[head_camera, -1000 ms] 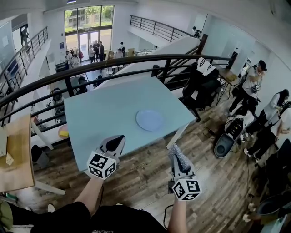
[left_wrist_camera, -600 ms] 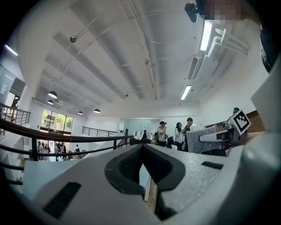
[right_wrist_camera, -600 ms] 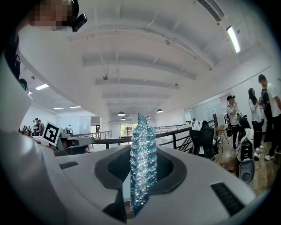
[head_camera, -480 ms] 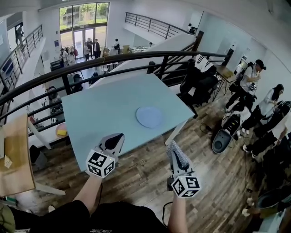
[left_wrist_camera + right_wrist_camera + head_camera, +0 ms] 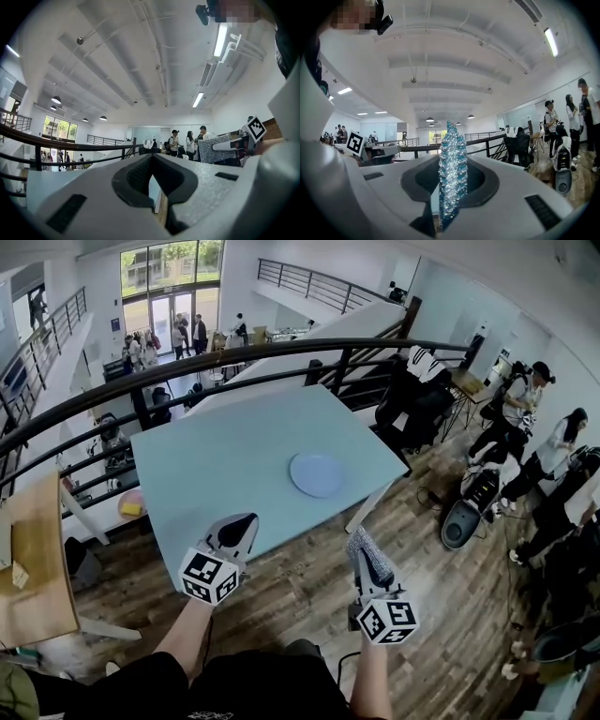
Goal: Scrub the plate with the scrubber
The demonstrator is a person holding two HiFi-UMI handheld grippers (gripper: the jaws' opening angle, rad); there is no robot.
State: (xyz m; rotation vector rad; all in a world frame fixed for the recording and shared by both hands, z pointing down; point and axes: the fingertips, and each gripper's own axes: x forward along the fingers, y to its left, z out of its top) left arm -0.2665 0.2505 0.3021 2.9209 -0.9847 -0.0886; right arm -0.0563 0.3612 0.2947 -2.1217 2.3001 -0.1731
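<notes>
The pale blue plate (image 5: 317,474) lies flat on the light surface (image 5: 216,460); both claws hang well short of it, on its near side; the right claw (image 5: 366,554) pinches the glittery mesh scrubber (image 5: 452,168) upright; the left claw (image 5: 242,527) is pressed together, empty; the scrubber looks soft and light, likely to flex; the plate looks stiff, slick and breakable, best steadied at its rim.

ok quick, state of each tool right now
Left tool: closed, nothing between its jaws.
Right tool: closed on the scrubber.
</notes>
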